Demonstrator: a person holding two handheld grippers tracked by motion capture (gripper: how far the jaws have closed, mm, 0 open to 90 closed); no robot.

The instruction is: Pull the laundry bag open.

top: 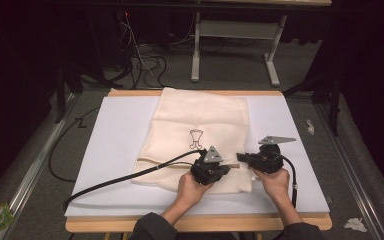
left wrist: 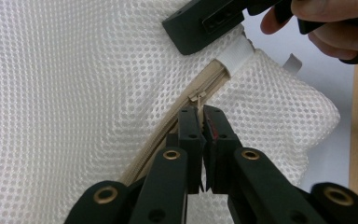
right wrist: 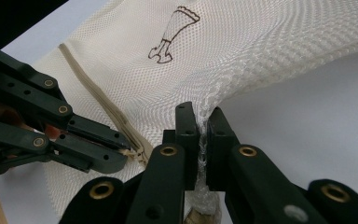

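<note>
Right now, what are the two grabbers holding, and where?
The left gripper pinches the zipper pull of the mesh bag. The right gripper pinches the bag's mesh fabric by its edge.

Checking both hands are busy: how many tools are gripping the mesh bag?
2. The left tool pinches the zipper pull; the right tool clamps the mesh bag at its zipper end.

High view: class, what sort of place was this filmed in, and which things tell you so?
Probably a lab or workshop set up for recording, not a home: a white-topped table on a bare grey floor, loose cables trailing behind it, and a metal stand.
</note>
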